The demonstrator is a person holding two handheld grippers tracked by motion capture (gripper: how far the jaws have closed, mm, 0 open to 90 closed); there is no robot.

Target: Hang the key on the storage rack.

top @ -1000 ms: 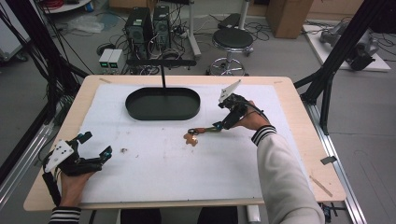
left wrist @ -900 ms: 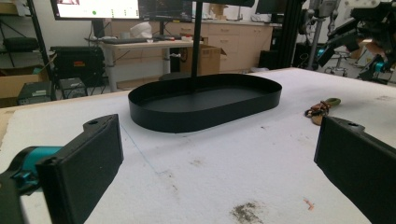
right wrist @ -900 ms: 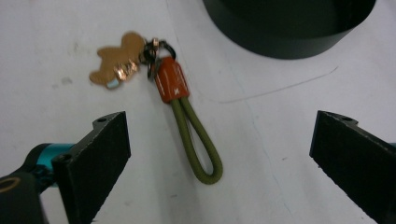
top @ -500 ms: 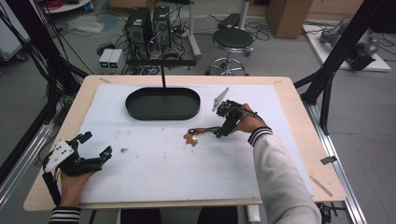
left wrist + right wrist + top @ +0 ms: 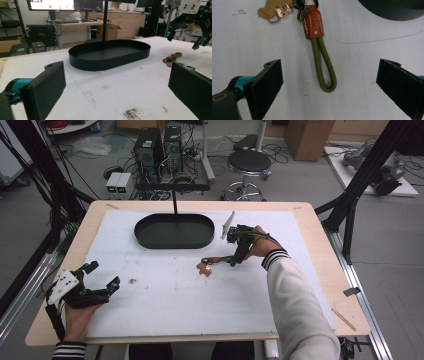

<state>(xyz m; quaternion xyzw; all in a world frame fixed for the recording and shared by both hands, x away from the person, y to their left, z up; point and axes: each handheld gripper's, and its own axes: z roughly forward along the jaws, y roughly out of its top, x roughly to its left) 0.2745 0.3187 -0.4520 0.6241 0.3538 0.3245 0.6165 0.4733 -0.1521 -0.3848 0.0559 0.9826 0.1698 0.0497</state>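
Right gripper (image 5: 329, 82) spread wide above green cord loop of keyring (image 5: 323, 62) on white worktop (image 5: 200, 310), left gripper (image 5: 102, 277) wide open, empty, near black tray (image 5: 175, 231).

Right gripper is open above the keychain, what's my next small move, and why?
Probably lower the right gripper straight down and close on the olive-green cord loop of the brown leather-tabbed keychain: the loop lies flat on the white table cover, roughly centred between the open jaws, untouched.

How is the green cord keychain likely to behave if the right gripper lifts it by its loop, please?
The keychain is a soft cord loop, so it would probably sag and dangle. Its brown charm hangs on rings, so it may swing. It looks small and probably light. The right gripper is open around it.
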